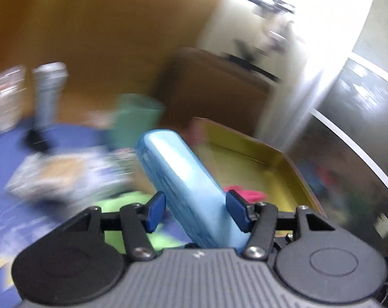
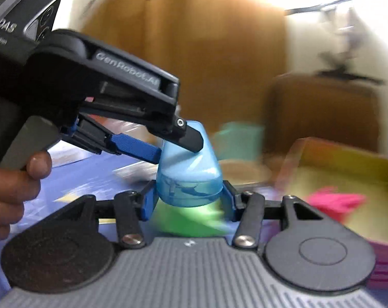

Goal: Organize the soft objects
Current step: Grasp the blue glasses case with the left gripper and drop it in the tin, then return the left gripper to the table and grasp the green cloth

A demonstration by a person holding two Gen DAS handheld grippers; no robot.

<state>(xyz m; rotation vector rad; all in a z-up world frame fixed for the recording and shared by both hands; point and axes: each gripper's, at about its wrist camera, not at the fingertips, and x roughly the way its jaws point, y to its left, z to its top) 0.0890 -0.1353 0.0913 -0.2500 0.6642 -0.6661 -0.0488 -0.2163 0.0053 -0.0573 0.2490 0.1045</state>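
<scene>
A light blue oblong case (image 1: 178,179) is held in the air by both grippers. My left gripper (image 1: 196,211) is shut on its near end, the case slanting away up-left. In the right wrist view my right gripper (image 2: 188,200) is shut on the other end of the blue case (image 2: 188,177), and the left gripper (image 2: 168,141) comes in from the left, its fingers clamped on the case's top. A green soft object (image 2: 186,218) lies on the blue cloth below. A pink soft object (image 2: 337,202) lies in the yellow tray (image 2: 348,159). Both views are blurred.
A yellow tray (image 1: 245,159) with a pink item (image 1: 245,195) sits to the right on the blue cloth (image 1: 14,179). A teal cup (image 1: 135,120), a grey bottle (image 1: 49,89) and a printed packet (image 1: 65,177) stand beyond. A brown wooden cabinet (image 1: 214,87) is behind.
</scene>
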